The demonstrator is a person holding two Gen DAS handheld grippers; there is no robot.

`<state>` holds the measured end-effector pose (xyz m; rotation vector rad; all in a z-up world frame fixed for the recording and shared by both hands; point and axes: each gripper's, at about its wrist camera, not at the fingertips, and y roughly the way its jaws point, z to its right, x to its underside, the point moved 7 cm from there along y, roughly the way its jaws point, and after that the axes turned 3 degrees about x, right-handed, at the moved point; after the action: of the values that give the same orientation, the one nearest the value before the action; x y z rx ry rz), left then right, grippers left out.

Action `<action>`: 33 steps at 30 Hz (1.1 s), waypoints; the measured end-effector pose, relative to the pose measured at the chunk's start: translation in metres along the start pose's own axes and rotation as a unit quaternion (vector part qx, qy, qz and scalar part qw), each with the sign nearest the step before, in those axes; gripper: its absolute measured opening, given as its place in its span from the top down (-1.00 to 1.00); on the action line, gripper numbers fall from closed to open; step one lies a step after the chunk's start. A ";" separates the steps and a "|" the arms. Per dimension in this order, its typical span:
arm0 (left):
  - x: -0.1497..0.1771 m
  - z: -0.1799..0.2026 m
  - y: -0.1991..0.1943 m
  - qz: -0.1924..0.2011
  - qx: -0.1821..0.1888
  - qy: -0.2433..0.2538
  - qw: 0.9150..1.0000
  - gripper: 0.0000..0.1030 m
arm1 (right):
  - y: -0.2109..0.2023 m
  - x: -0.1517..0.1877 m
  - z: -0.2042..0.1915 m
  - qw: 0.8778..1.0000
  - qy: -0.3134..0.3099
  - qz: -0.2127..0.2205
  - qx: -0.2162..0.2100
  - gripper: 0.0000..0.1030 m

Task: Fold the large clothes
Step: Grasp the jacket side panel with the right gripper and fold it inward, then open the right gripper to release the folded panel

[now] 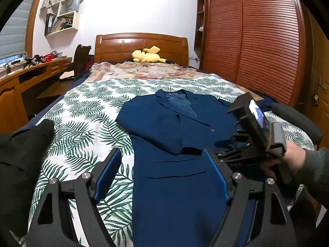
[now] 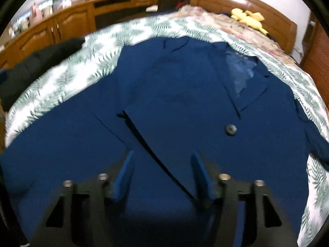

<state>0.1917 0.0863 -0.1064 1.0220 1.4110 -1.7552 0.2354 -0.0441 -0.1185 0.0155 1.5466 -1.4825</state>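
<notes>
Left wrist: above foot of bed, faces lengthwise toward headboard (image 1: 141, 44) — far, wide | Right wrist: low, close over blue jacket (image 2: 174, 94), faces diagonally toward desk (image 2: 67, 20) side | Shared: jacket (image 1: 174, 131), leaf-print bedspread (image 1: 86, 111), yellow plush (image 1: 147, 55) — headboard.

Bedspread (image 1: 86, 107) free left of jacket (image 1: 170, 123); black garment (image 1: 22, 150) blocks far-left edge.

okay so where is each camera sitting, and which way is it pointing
Left wrist: on the left tongs, facing up the bed toward the headboard; shows its open blue pads, the right tongs, a hand.
Right wrist: on the right tongs, low over the blue jacket; open pads only.
Shared: jacket, bed, yellow plush.
</notes>
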 end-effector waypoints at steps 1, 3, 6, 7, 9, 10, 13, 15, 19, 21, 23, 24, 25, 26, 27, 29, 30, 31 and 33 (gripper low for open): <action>0.000 -0.001 0.000 -0.001 -0.001 0.001 1.000 -0.58 | 0.001 -0.002 0.002 1.000 0.001 -0.001 0.003 0.24; 0.001 -0.001 0.001 -0.002 0.002 0.002 1.000 -0.58 | 0.000 -0.004 0.007 1.000 0.009 -0.002 0.004 0.41; 0.002 0.001 0.001 -0.002 0.005 0.005 1.000 -0.58 | -0.004 -0.004 0.009 1.000 0.002 0.002 0.006 0.86; 0.002 0.001 0.001 -0.003 0.008 0.004 1.000 -0.58 | -0.005 -0.005 0.009 1.000 0.000 0.007 0.012 0.90; 0.003 0.005 0.000 0.001 0.014 0.001 1.000 -0.58 | -0.015 -0.008 0.008 0.999 -0.002 0.031 0.021 0.96; 0.003 0.006 0.000 0.002 0.016 0.001 1.000 -0.58 | -0.023 -0.008 0.009 0.999 -0.002 0.045 0.022 0.97; 0.002 0.008 -0.001 0.007 0.018 0.003 1.000 -0.58 | -0.047 -0.010 0.016 0.996 0.005 0.083 0.036 0.98; 0.001 0.009 -0.002 0.012 0.019 0.002 1.000 -0.58 | -0.069 -0.009 0.024 0.993 0.016 0.109 0.039 0.98; 0.001 0.011 -0.002 0.022 0.013 0.008 1.000 -0.58 | -0.117 -0.002 0.039 0.986 0.035 0.152 0.052 0.98; 0.001 0.013 -0.001 0.022 0.013 0.011 1.000 -0.58 | -0.141 0.005 0.045 0.983 0.046 0.169 0.056 0.98; 0.001 0.016 0.000 0.020 0.013 0.014 1.000 -0.58 | -0.163 0.014 0.044 0.980 0.050 0.183 0.058 0.98; 0.001 0.017 0.000 0.019 0.014 0.016 1.000 -0.58 | -0.175 0.019 0.043 0.979 0.052 0.190 0.060 0.98; 0.001 0.018 0.000 0.018 0.015 0.018 1.000 -0.58 | -0.184 0.025 0.041 0.977 0.053 0.196 0.062 0.99; 0.001 0.020 0.000 0.017 0.016 0.020 1.000 -0.58 | -0.193 0.029 0.039 0.976 0.056 0.202 0.064 0.99; 0.001 0.022 -0.001 0.016 0.018 0.022 0.999 -0.58 | -0.202 0.034 0.037 0.975 0.058 0.207 0.063 0.99; 0.000 0.026 0.000 0.011 0.022 0.023 0.999 -0.58 | -0.217 0.045 0.033 0.973 0.064 0.213 0.064 0.99; 0.000 0.027 -0.001 0.008 0.025 0.022 0.999 -0.58 | -0.221 0.051 0.034 0.971 0.069 0.216 0.070 0.99; 0.000 0.029 -0.001 0.006 0.029 0.022 0.999 -0.58 | -0.228 0.059 0.035 0.970 0.077 0.217 0.073 0.99; -0.001 0.034 -0.003 0.008 0.036 0.026 0.999 -0.58 | -0.234 0.072 0.040 0.969 0.092 0.216 0.079 0.98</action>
<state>0.1836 0.0535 -0.1001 1.1223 1.3755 -1.7907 0.0827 -0.1777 0.0242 0.5640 1.4482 -1.2717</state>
